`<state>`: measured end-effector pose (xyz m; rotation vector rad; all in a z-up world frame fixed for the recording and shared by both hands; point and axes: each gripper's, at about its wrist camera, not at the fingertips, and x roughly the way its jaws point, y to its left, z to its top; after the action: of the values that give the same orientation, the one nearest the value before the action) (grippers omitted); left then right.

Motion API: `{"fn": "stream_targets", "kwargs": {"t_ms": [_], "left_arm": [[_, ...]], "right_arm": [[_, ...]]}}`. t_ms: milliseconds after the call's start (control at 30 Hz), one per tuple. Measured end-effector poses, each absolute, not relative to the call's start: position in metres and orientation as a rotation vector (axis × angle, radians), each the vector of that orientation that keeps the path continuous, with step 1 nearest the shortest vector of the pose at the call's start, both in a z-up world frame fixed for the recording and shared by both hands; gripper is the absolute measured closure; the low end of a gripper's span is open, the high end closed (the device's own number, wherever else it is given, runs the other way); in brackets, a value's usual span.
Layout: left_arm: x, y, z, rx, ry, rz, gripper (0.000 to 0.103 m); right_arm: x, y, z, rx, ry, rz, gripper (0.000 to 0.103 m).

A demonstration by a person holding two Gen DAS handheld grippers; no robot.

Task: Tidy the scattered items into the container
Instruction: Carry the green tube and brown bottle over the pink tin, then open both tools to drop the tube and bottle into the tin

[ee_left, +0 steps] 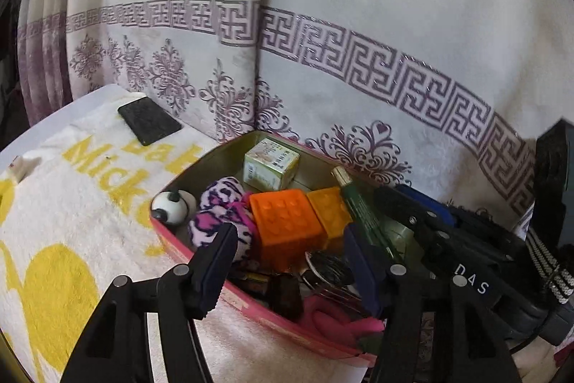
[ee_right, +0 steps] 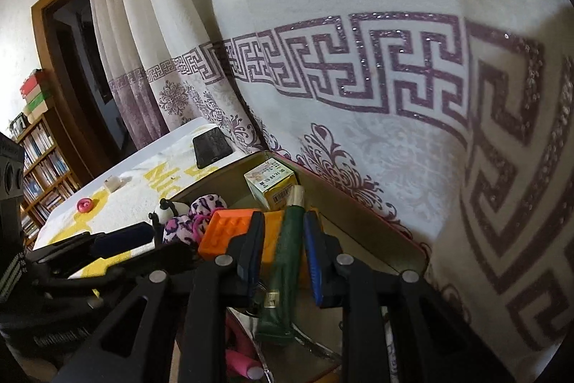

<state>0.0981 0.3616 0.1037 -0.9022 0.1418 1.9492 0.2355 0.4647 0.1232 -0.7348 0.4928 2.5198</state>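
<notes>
Tin (ee_left: pixel 186 248): pink-walled, gold-lined, sitting on the white-and-yellow towel (ee_left: pixel 64 221), tight against the curtain (ee_left: pixel 358 24) at its far side.
Far corner of the tin: a small pale carton (ee_left: pixel 271 166) stands there, tilted a little.
Middle of the tin: orange block (ee_left: pixel 283 221) and a yellow block (ee_left: pixel 330 210) touching side by side, studs up.
Left end of the tin: purple-and-white patterned scrunchie (ee_left: pixel 222 214) pressed against the orange block, and a panda ball (ee_left: pixel 170 207) perched right at the rim.
Near end of the tin: a metal disc (ee_left: pixel 332 266), something dark and brown (ee_left: pixel 285 295), pink bits (ee_left: pixel 337 322) underneath; it's a jumble and I can't separate it further.
Green tube (ee_right: pixel 285 261): lying lengthwise in the tin beside the yellow block, cap end toward the carton.
Right gripper (ee_right: pixel 281 257): low over the tin, fingers (ee_right: pixel 315 261) either side of the green tube with a sliver of space each side. Narrow, not clamped as far as the right wrist view shows.
Left gripper (ee_left: pixel 290 261): wide apart, holding nothing, one finger outside the tin's left wall by the scrunchie, the other over the contents.
On the towel outside: a black phone (ee_left: pixel 149 121) near the curtain, a pink round piece (ee_right: pixel 85 204) and a small white object (ee_right: pixel 112 183) farther left.
In the way: the two grippers crowd each other over the tin.
Background: doorway (ee_right: pixel 71 78) and bookshelf (ee_right: pixel 39 160) at left.
</notes>
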Motion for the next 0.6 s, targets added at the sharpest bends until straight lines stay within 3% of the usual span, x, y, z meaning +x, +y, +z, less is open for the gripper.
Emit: {"fn": "stream_targets", "kwargs": {"t_ms": [500,567,600], "left_arm": [[0.074,0.324,0.102,-0.927,0.145,2.108,0.04],[0.074,0.319,0.103,-0.903,0.167,2.149,0.025],[0.075,0.315,0.104,-0.883,0.174,2.179,0.024]], "right_arm": [[0.224,0.449,0.126,-0.75,0.499,2.543,0.078],[0.22,0.443,0.126,-0.756,0.489,2.555,0.078],[0.217,0.44,0.126,-0.763,0.484,2.565,0.078]]}}
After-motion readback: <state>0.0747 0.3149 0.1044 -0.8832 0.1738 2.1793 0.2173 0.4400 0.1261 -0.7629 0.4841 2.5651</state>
